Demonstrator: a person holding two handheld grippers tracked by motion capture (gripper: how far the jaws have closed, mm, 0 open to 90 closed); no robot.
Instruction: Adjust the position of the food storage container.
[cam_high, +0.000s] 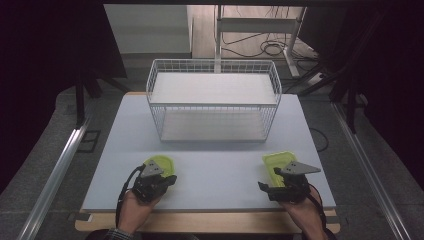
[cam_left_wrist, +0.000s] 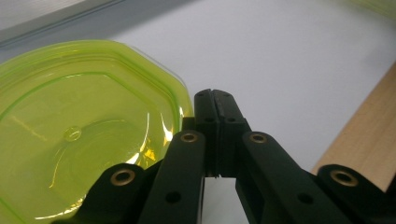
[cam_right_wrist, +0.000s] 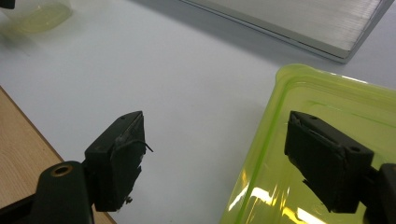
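Two lime-green containers sit on the white table (cam_high: 210, 175), one by each hand, with the wire basket (cam_high: 214, 100) waiting farther back. The left gripper (cam_left_wrist: 215, 100) has its jaws pressed together on nothing, tips just beside the rim of the octagonal tub (cam_left_wrist: 79, 130), which lies open side up near the table's front edge. The right gripper (cam_right_wrist: 212, 154) has its jaws wide apart, straddling the near wall of the square tub (cam_right_wrist: 327, 98): one jaw hangs above the inside, the other over bare table.

The step in hand looks like the right side's pickup. To do it well, the person should drop the jaws until the wall sits deep between the pads, then squeeze squarely across it. Thin plastic flexes, so a shallow pinch on the lip could slip. The left gripper needs its jaws opened before it can take a rim, and the tub may skid if nudged sideways first.
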